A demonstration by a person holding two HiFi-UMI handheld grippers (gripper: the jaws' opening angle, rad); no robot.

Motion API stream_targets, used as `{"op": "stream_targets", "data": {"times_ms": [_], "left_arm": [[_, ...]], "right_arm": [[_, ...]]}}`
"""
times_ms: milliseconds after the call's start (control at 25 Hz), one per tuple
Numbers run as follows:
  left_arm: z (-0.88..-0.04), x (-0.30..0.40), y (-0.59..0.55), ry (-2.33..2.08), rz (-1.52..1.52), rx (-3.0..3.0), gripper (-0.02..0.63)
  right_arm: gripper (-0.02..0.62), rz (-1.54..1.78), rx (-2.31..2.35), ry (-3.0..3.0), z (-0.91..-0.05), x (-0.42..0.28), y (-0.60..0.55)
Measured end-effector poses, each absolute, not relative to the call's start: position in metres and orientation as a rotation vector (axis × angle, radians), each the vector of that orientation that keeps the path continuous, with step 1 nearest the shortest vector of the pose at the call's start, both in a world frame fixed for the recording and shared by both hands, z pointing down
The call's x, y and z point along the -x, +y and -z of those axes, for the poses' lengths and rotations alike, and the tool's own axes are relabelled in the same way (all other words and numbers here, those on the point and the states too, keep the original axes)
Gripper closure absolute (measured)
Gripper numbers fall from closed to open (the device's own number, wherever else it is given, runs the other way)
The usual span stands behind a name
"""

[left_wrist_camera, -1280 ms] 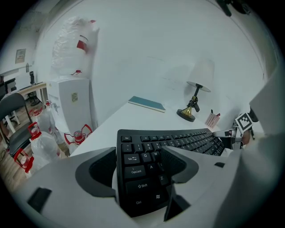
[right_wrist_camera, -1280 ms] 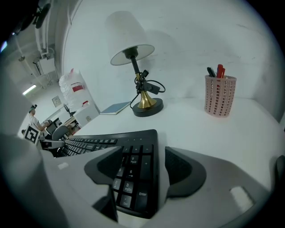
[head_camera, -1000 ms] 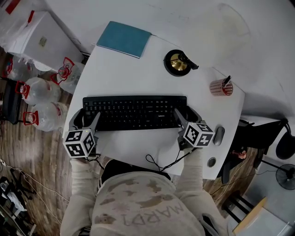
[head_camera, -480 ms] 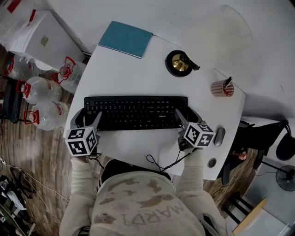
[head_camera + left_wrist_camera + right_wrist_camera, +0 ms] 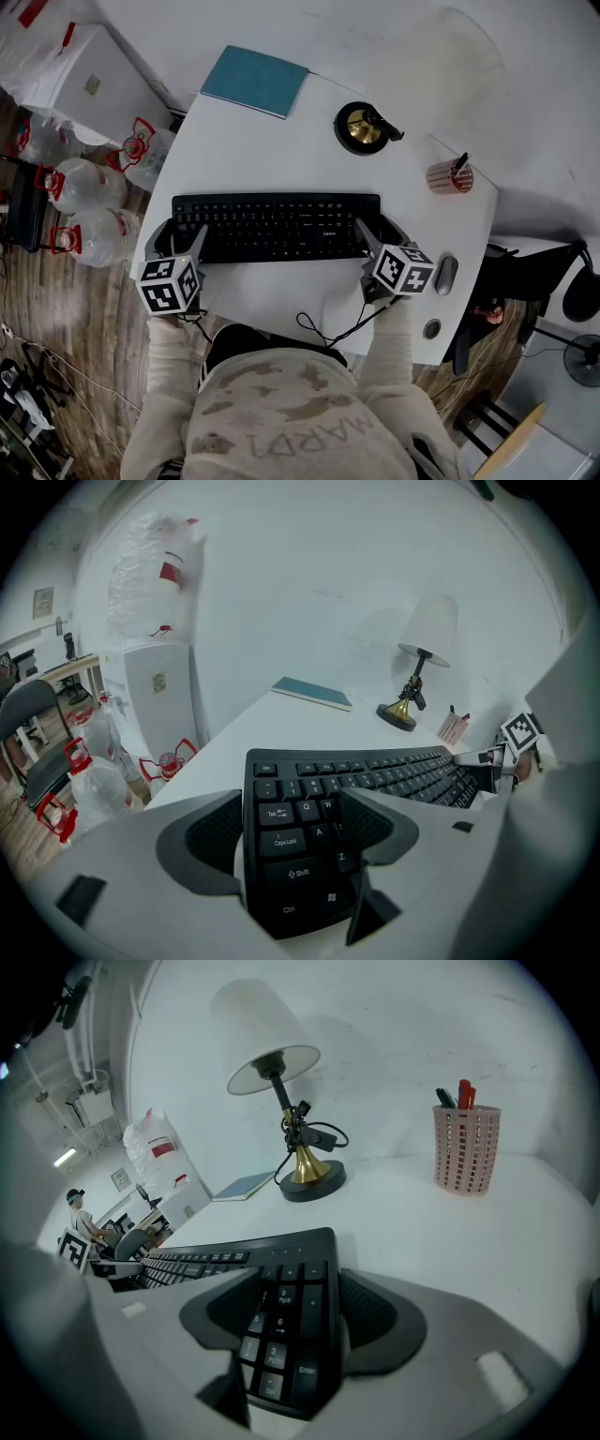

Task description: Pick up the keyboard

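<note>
A black keyboard (image 5: 277,227) lies across the white table (image 5: 281,141), and I cannot tell whether it is off the surface. My left gripper (image 5: 176,240) is shut on its left end, one finger outside the edge and one over the keys. In the left gripper view the jaws of that gripper (image 5: 291,810) clamp the Tab and Shift end of the keyboard (image 5: 375,775). My right gripper (image 5: 380,234) is shut on the number-pad end. The right gripper view shows this gripper (image 5: 300,1302) closed around the keyboard (image 5: 281,1288) there.
Behind the keyboard stand a brass-based lamp (image 5: 361,128), a pink pen cup (image 5: 450,177) and a teal book (image 5: 253,80). A mouse (image 5: 445,276) lies right of my right gripper. A black cable (image 5: 328,333) loops at the near edge. Water bottles (image 5: 84,183) sit on the floor at left.
Almost nothing differs; both grippers stay on the keyboard's ends, and the keyboard with the left gripper has shifted very slightly to the right in the head view.
</note>
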State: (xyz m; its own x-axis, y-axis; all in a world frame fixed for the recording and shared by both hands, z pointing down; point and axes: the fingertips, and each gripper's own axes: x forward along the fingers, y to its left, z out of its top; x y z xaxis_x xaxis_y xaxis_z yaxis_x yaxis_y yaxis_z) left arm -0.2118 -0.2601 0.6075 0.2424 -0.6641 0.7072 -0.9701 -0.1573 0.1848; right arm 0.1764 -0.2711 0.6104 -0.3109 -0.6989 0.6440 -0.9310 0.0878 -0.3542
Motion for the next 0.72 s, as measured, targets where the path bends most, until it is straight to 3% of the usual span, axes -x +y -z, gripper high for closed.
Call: {"op": "stream_targets", "data": {"times_ms": [720], "left_arm": [[-0.588,0.226,-0.254,-1.567,-0.497,-1.888,0.291]], "right_arm": [[0.333,-0.904,-1.635,-2.151,-0.579,-0.166,-0.273]]}}
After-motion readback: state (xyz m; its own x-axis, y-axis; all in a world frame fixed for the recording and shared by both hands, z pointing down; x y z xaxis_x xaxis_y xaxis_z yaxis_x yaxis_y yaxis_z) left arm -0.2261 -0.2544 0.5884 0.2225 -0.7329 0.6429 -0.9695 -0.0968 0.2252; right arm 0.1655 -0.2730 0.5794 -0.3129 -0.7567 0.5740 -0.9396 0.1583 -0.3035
